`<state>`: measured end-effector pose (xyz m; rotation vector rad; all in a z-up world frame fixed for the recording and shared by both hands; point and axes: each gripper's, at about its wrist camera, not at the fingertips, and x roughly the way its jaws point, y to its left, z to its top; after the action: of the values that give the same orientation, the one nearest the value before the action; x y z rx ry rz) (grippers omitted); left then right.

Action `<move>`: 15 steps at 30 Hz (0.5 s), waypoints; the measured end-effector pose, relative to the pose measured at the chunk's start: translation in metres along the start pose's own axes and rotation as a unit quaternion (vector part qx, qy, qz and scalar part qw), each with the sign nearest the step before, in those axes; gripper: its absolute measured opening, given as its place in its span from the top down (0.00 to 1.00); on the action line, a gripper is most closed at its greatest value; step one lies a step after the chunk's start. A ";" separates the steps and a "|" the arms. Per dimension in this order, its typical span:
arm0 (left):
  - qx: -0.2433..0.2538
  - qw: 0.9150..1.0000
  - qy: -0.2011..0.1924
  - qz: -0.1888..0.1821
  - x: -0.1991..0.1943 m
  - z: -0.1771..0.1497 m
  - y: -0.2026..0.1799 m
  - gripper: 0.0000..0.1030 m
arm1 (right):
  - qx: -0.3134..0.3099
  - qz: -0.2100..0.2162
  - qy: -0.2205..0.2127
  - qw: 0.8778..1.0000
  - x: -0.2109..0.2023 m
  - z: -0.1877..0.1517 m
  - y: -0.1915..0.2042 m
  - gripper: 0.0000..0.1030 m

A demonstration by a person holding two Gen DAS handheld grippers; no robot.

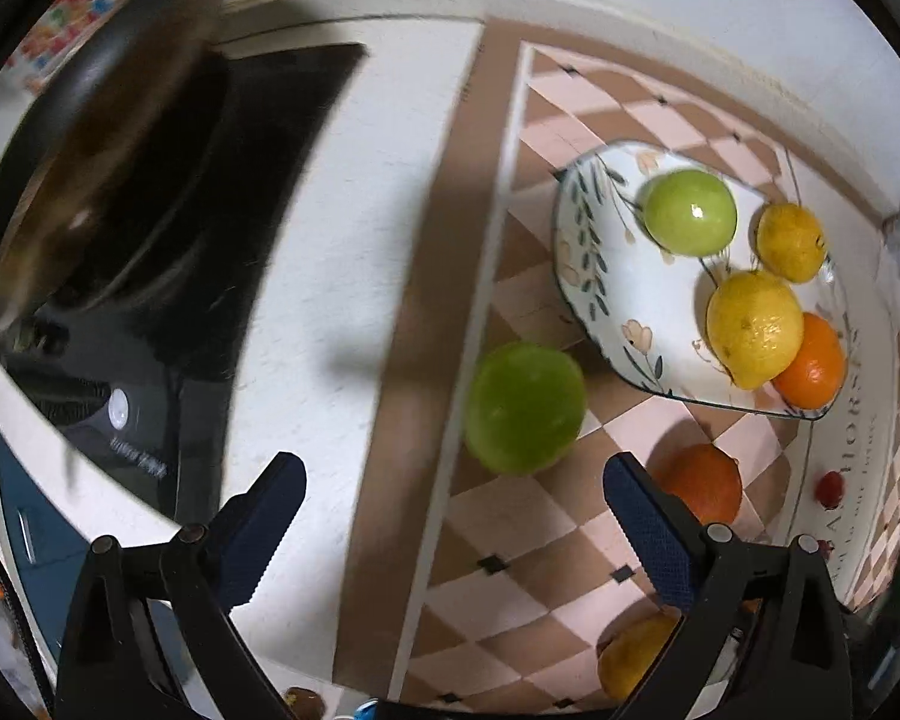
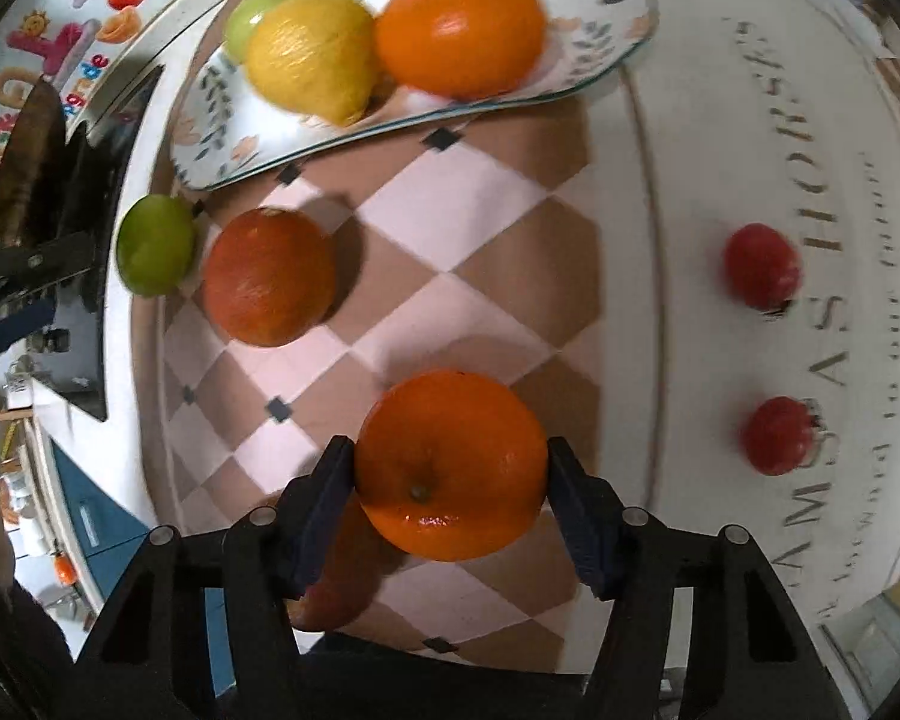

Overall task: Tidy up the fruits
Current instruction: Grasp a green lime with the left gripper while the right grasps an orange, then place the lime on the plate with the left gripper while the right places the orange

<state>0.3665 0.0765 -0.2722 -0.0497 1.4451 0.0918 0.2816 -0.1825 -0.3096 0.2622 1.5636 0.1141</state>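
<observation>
My right gripper [image 2: 450, 462] is shut on an orange [image 2: 450, 480] on the checkered mat [image 2: 450, 210], a pad against each side. Beyond it lie a darker orange [image 2: 270, 276] and a green apple [image 2: 156, 243]. The floral plate [image 2: 600, 18] holds an orange [image 2: 459, 30], a lemon [image 2: 312, 54], a green apple [image 2: 258, 12] and a yellow fruit at the top edge. My left gripper [image 1: 453, 468] points down, open, just short of the loose green apple [image 1: 525, 408]. The plate [image 1: 582, 252] is at the right of the left wrist view.
A dark pan [image 1: 90, 150] sits on a black cooktop [image 1: 270, 180] left of the mat. Two small red fruits [image 2: 762, 264] [image 2: 777, 435] lie on the mat's lettered border. A reddish fruit [image 2: 330, 588] is half hidden under my right gripper's left finger. An orange [image 1: 699, 483] lies beside my left gripper's right finger.
</observation>
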 end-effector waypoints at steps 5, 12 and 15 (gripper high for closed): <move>0.046 0.999 0.011 0.010 0.025 0.012 -0.023 0.05 | 0.013 -0.002 0.007 1.000 -0.004 0.005 -0.021 0.36; 0.092 0.995 0.015 0.016 0.039 0.014 -0.041 0.47 | 0.020 0.009 0.020 1.000 -0.004 0.010 -0.027 0.35; 0.097 0.995 0.013 0.020 0.037 0.009 -0.044 0.48 | 0.020 0.012 0.023 0.999 -0.002 0.011 -0.025 0.35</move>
<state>0.3845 0.0347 -0.3090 0.1371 1.4752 -0.0175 0.2901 -0.2082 -0.3133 0.3107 1.6105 0.1087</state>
